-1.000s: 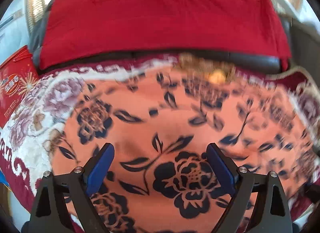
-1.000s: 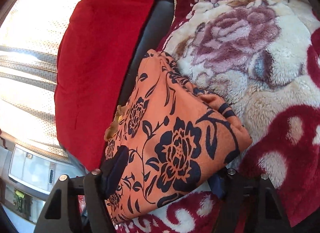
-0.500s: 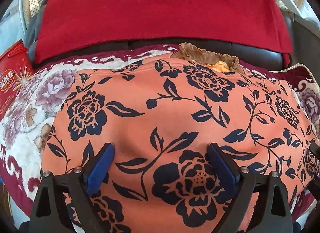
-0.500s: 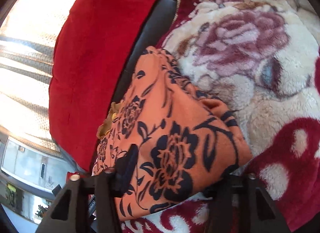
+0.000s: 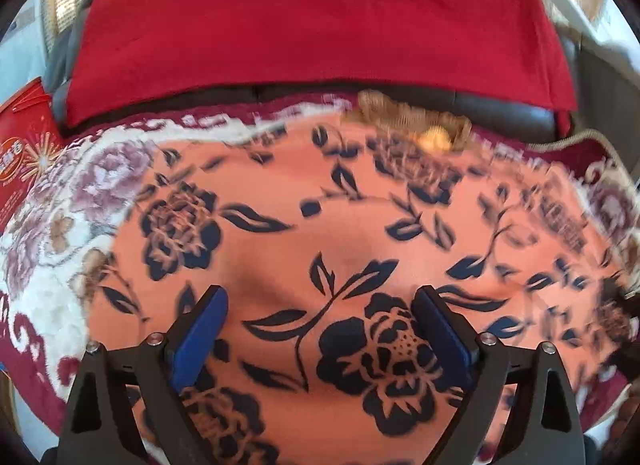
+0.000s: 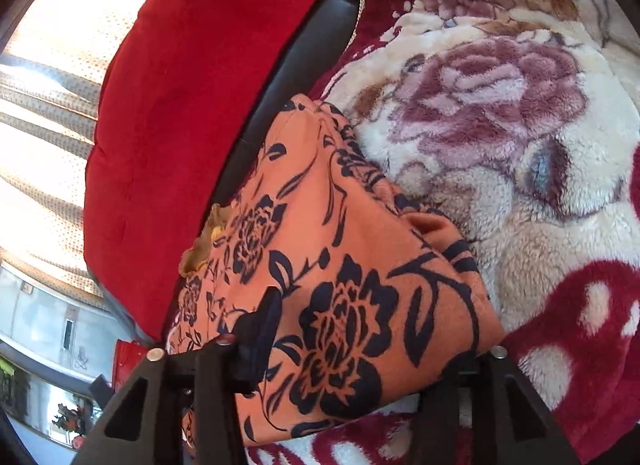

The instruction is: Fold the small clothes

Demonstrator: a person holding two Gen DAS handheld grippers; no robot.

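An orange garment [image 5: 320,205] with dark blue flowers lies spread on a fleecy floral blanket [image 5: 60,265], its brown waistband [image 5: 408,121] at the far edge. My left gripper [image 5: 320,321] stands open just over the near part of the cloth, its blue pads wide apart. In the right wrist view the garment [image 6: 320,245] lies folded, with its near corner between the jaws of my right gripper [image 6: 372,337]. Those jaws are closing. The left fingertip [image 6: 260,329] lies against the fabric, and the cloth hides the right one.
A red cloth [image 5: 320,17] drapes the black leather sofa back [image 5: 500,109] behind the garment. A red printed box [image 5: 24,161] stands at the left edge. The blanket [image 6: 500,125] stretches away to the right of the garment.
The right gripper's jaws have drawn closer together around the garment's corner, and the fabric bulges up between them. The left view is now blurred, its jaws as wide as before.
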